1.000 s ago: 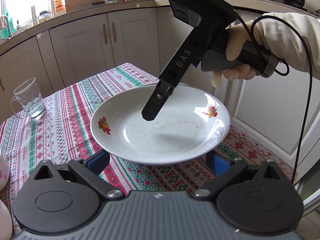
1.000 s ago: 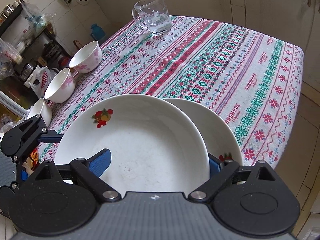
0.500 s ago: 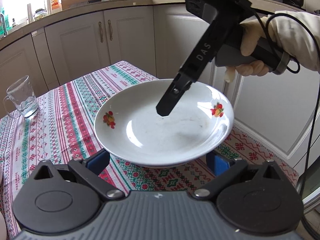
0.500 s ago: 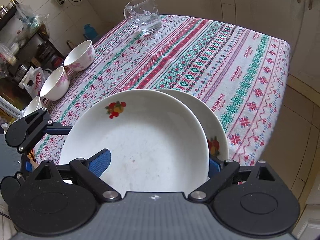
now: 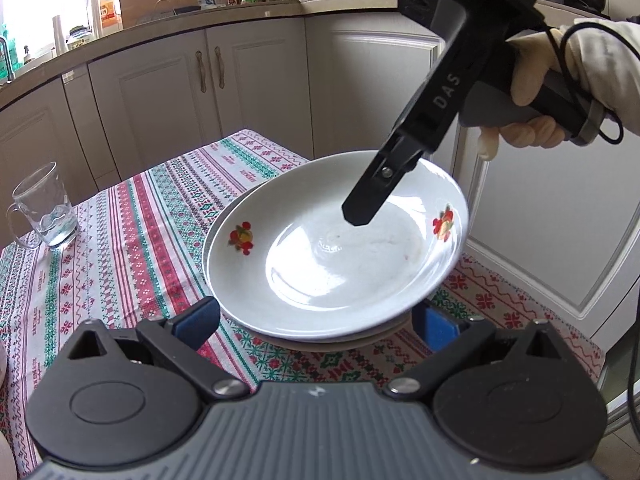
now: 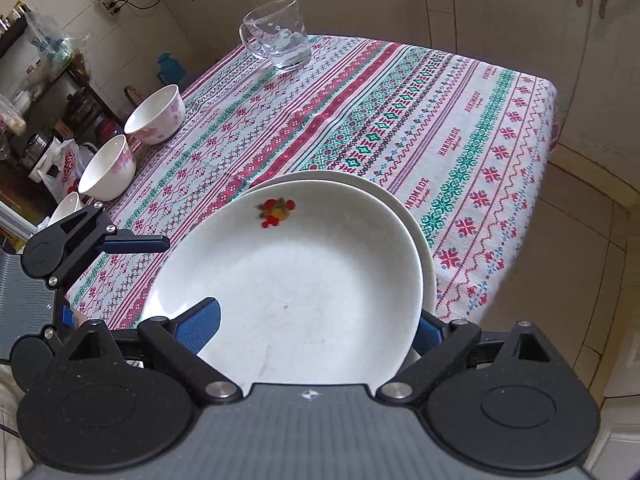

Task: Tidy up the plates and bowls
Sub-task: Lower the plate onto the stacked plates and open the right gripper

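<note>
A white plate with fruit prints (image 5: pixel 336 248) (image 6: pixel 304 280) is tilted over a second white plate (image 6: pixel 426 244) that lies on the tablecloth; only the lower plate's rim (image 5: pixel 218 220) shows. My right gripper (image 6: pixel 316 330) is shut on the upper plate's near rim, one finger (image 5: pixel 362 204) inside the plate and the other under it. My left gripper (image 5: pixel 316 322) is open, its blue pads just short of the plates' near edge, holding nothing. It also shows at the left of the right wrist view (image 6: pixel 132 244).
Three white bowls with pink flowers (image 6: pixel 154 120) (image 6: pixel 108 168) (image 6: pixel 66 208) stand in a row along one table edge. A glass mug (image 6: pixel 280 38) (image 5: pixel 42 208) stands at the far corner. The patterned tablecloth (image 6: pixel 440 112) ends close beside the plates. Kitchen cabinets (image 5: pixel 180 80) surround the table.
My right gripper has carried the upper plate farther over the lower plate and lower, so the two nearly overlap. My left gripper stays open.
</note>
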